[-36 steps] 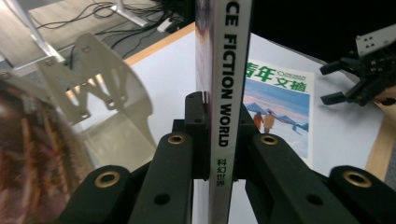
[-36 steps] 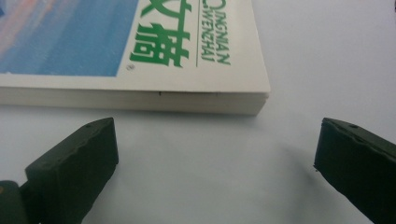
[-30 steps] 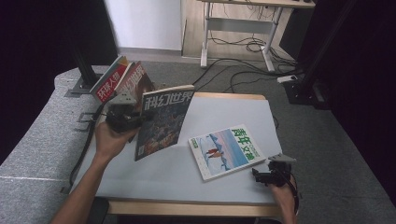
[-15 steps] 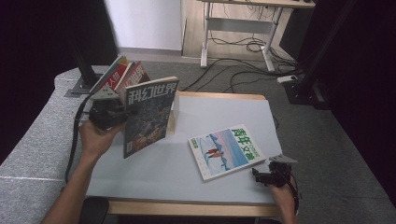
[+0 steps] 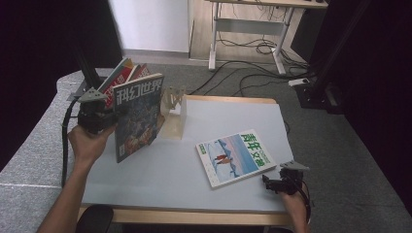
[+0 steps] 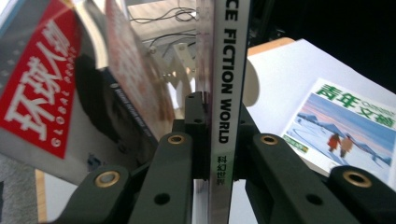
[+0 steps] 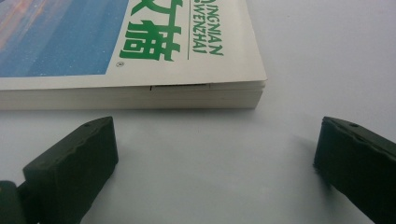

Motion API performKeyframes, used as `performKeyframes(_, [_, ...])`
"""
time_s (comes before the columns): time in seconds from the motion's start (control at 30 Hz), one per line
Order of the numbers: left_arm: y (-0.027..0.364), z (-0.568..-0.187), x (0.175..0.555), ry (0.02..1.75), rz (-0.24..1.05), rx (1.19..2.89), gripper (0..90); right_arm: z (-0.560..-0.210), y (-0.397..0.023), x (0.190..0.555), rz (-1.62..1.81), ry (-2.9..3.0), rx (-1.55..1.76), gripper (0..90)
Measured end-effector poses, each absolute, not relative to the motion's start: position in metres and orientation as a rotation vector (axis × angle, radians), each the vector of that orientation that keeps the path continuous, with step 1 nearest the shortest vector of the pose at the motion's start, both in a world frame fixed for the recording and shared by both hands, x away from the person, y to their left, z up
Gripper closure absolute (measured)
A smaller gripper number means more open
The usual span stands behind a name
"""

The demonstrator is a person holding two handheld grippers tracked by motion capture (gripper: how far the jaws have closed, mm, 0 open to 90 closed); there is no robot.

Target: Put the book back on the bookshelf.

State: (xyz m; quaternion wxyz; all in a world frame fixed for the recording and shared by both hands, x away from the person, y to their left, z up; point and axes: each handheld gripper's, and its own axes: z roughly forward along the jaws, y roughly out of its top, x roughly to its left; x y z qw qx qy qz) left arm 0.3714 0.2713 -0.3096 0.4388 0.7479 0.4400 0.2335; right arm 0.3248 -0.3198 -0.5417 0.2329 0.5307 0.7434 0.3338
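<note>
- The left gripper (image 5: 104,119) is clamped on the spine of the science fiction magazine (image 5: 138,116), holding it upright, probably so it can slide edge-first into the wooden rack (image 5: 175,114) just beside it
- The rack stands at the table's (image 5: 160,179) far left; two red-covered magazines (image 5: 121,80) lean there already, though their exact slots are hidden
- The right gripper (image 5: 282,183) rests on the table with jaws wide apart, holding nothing, just beside the corner of the blue-and-white magazine (image 5: 235,158), which lies flat

Desk (image 5: 252,5), floor cables (image 5: 243,48) beyond
</note>
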Motion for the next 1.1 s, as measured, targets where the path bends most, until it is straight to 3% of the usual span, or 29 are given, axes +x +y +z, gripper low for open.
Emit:
performKeyframes(0.47, [0.266, -0.323, 0.398, 1.204, 0.591, 1.754, 82.8, -0.542, -0.32, 0.325, 0.917, 2.042, 1.459, 0.0])
performKeyframes(1.1, [0.235, -0.334, 0.429, 1.204, 0.701, 1.7, 82.7, -0.542, -0.32, 0.325, 0.919, 2.041, 1.458, 0.0])
